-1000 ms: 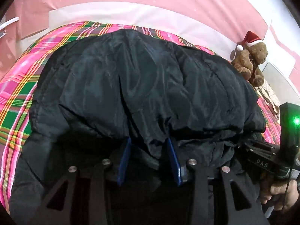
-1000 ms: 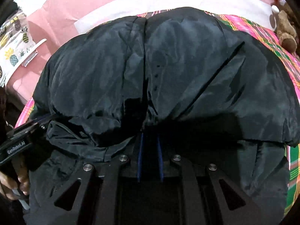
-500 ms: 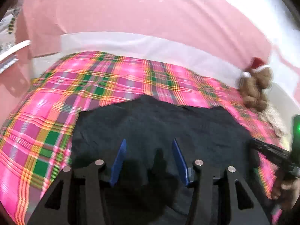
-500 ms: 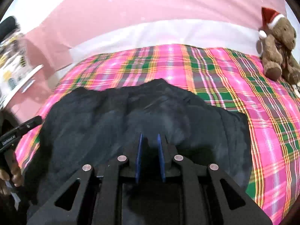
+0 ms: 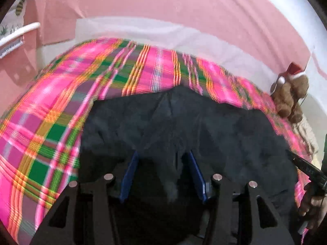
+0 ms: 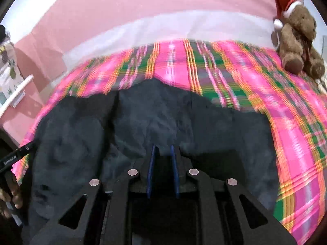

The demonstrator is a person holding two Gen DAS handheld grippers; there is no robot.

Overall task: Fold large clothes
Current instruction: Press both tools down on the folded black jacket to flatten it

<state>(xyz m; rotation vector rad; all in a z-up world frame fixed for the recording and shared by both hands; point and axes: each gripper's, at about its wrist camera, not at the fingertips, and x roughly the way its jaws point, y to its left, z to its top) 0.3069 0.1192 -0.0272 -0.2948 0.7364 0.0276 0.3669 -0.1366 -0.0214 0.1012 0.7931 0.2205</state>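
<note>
Your black jacket [image 5: 204,126] lies flat & wrinkly on the pink plaid blanket [image 5: 51,112]. Left gripper [image 5: 162,157] is spread wide w/ nothing pinched; right gripper [image 6: 162,149] is nearly pressed together, can't tell if it pinches cloth. Teddy bear [image 6: 296,38] sits by the pink wall [image 6: 122,10].

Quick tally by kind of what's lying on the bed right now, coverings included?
Black garments: 1
Plaid bedspreads: 1
Teddy bears with Santa hat: 1
Total: 3
</note>
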